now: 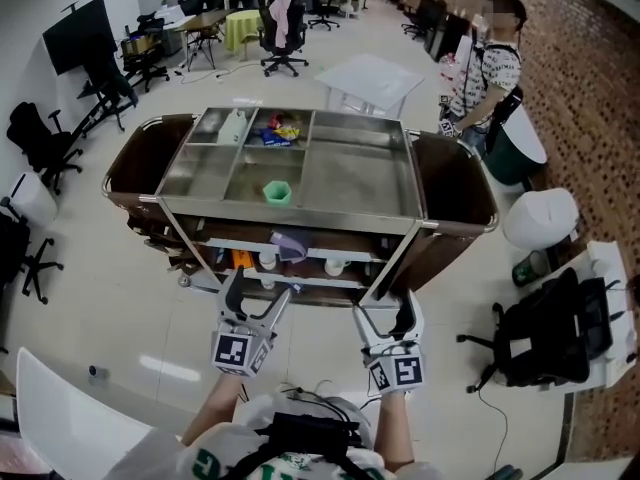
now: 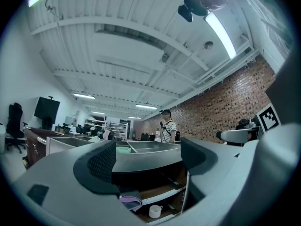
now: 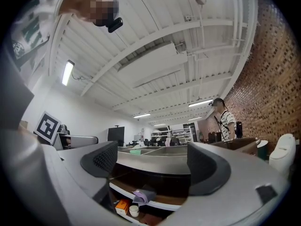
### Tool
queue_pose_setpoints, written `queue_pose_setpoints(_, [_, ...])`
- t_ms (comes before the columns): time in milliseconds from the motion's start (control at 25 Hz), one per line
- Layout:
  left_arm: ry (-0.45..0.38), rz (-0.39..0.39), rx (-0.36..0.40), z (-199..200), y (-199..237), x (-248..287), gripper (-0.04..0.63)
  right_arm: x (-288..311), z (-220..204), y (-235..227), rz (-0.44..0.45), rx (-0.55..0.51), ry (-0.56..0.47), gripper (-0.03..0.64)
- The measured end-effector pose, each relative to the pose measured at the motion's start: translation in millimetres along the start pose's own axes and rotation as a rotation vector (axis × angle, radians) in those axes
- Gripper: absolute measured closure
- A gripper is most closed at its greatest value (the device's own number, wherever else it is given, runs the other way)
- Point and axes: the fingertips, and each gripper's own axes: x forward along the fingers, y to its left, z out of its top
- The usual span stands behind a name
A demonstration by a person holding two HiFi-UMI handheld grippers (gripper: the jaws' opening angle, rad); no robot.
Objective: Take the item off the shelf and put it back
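Office floor, brick wall to one side; steel-topped cart [image 1: 330,196] standing in the middle.

- Left gripper [image 2: 150,161]: fingers [image 2: 101,166] released and apart, nothing between them, aimed at the cart's front from short of it.
- Right gripper [image 3: 153,164]: fingers likewise apart and empty, level with the left one, touching nothing.
- Shelf [image 1: 355,256], under the steel top: purple folded item [image 1: 288,245] at the front edge, white cups [image 1: 267,260] and an orange box [image 1: 240,259] just below.
- Cart top: green cup [image 1: 277,192] in a compartment.
- Person [image 1: 490,78] standing beyond the cart.

Step, as judged: approach, with the item not yet taken off the shelf. The purple folded item lies nearest the left gripper's line and is the likely pick. The next move calls for reaching in under the top's overhang and closing on it without nudging the cups.
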Motion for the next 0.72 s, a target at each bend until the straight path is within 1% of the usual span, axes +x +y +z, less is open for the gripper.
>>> queue_pose_setpoints(120, [0.008, -0.012, 0.007, -7, -1, 5, 0.167, -1, -11, -5, -0.007, -0.004, 0.018, 0.144])
queue_pose_setpoints(240, [0.01, -0.015, -0.001, -14, -2, 11, 0.166, -4, -26, -16, -0.035, -0.01, 0.043, 0.146])
queue_pose_setpoints(400, [-0.011, 0.018, -0.012, -19, 3, 17, 0.166, -8, -41, -29, -0.073, 0.0, 0.067, 0.146])
queue_pose_setpoints(560, [0.006, 0.034, -0.033, -24, 2, 18, 0.167, -12, -47, -36, -0.095, -0.001, 0.075, 0.146])
queue_pose_setpoints(720, [0.024, 0.005, -0.042, -33, -8, 20, 0.169, -13, -59, -40, -0.1, -0.008, 0.086, 0.146])
